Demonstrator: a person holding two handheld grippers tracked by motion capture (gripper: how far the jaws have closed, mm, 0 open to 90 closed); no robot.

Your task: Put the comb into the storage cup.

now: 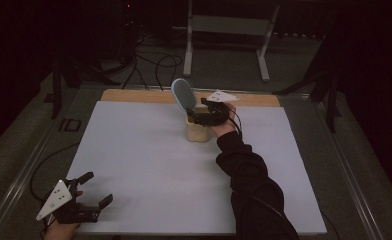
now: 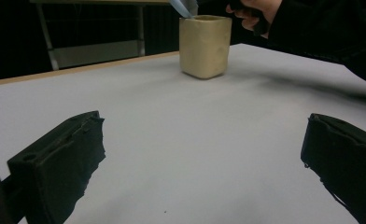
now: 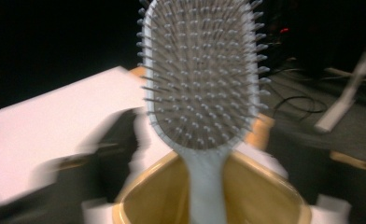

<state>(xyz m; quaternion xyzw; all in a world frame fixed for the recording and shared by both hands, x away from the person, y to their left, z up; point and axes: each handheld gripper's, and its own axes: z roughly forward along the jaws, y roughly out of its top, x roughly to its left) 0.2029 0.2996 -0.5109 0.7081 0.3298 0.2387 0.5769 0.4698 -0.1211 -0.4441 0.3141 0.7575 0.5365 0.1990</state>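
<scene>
1. Left claw is resting spread wide and holding nothing at the desk's 7 o'clock corner.
2. Right claw is hovering released just beside the hairbrush.
3. Hairbrush is standing handle-down in the beige cup, toward 12 o'clock.

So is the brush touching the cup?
Touching. In the right gripper view the brush has its handle down inside the cup; the high view shows it leaning on the rim.
</scene>
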